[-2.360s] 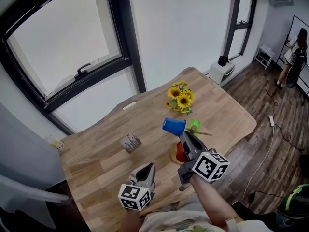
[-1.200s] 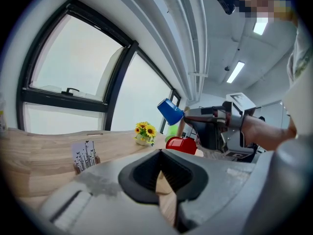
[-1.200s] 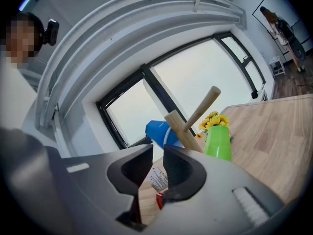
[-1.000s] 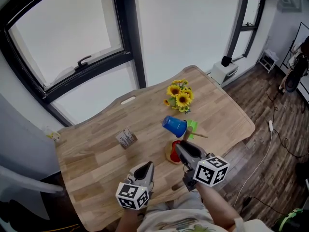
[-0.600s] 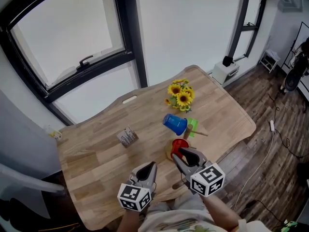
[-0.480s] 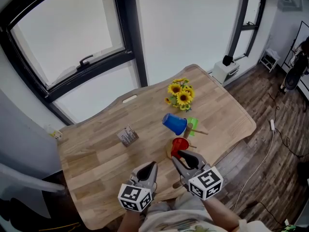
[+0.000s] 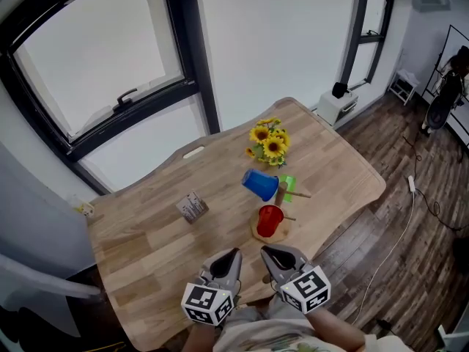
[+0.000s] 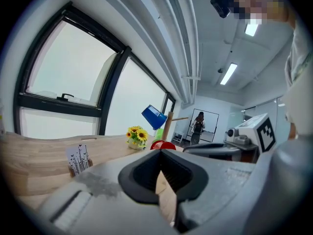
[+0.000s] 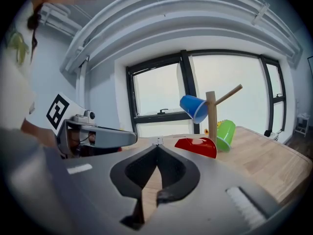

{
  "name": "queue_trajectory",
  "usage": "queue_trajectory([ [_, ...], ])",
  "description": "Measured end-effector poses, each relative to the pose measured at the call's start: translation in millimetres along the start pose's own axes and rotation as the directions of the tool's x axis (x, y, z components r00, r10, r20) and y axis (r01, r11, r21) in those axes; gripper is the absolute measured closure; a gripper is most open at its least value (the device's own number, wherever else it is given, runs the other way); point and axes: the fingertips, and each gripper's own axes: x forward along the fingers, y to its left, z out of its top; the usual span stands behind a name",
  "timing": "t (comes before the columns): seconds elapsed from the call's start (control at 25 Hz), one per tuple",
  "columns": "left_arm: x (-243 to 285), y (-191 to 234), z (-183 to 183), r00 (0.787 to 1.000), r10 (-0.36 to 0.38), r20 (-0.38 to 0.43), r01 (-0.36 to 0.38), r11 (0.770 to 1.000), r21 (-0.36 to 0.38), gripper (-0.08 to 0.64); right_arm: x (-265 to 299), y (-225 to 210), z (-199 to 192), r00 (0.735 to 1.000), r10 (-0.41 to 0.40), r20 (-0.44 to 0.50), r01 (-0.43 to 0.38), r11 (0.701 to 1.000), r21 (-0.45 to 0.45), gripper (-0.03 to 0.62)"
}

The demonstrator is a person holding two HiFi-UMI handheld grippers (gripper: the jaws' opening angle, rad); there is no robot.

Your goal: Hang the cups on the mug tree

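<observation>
Wooden table (image 7: 146, 240) spreads left of mug tree (image 7: 281, 193) near its edge.

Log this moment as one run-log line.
left gripper: shut, empty | right gripper: shut, empty | blue cup, green cup, red cup: on mug tree | grippers apart from tree

Cups (image 7: 261, 184) on mug tree (image 7: 281, 194), flowers (image 7: 268, 142) behind

Blue cup (image 7: 259, 184), red cup (image 7: 269, 220), green cup (image 7: 290, 188). Mug tree (image 7: 281, 194) pale tan wood. Sunflowers (image 7: 268, 142) yellow, dark centres. Table (image 7: 146, 240) light wood, plank grain. Card (image 7: 193, 207) white, black print. Window frame (image 7: 179, 42) black. Floor (image 7: 410, 218) dark brown planks. Grey: left gripper (image 7: 232, 254), right gripper (image 7: 266, 250); marker cubes (image 7: 207, 303) white, black squares.
</observation>
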Motion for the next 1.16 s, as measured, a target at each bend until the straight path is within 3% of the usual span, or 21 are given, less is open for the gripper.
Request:
queue_trajectory([
  [0.64, -4.9, -23.4, -1.5, 0.999, -0.046, 0.007, 0.046, 0.999, 0.013, 0.560, -17.2, 8.2, -17.4, 0.999, -0.019, -0.050, 0.018, 1.000, -0.013, 0.594],
  [1.16, -7.6, -29.0, -5.5, 0.999, -0.053, 0.008, 0.053, 0.999, 0.002, 0.560, -24.0, 5.8, -19.9, 0.999, -0.025, -0.042, 0.027, 0.999, 0.047, 0.594],
])
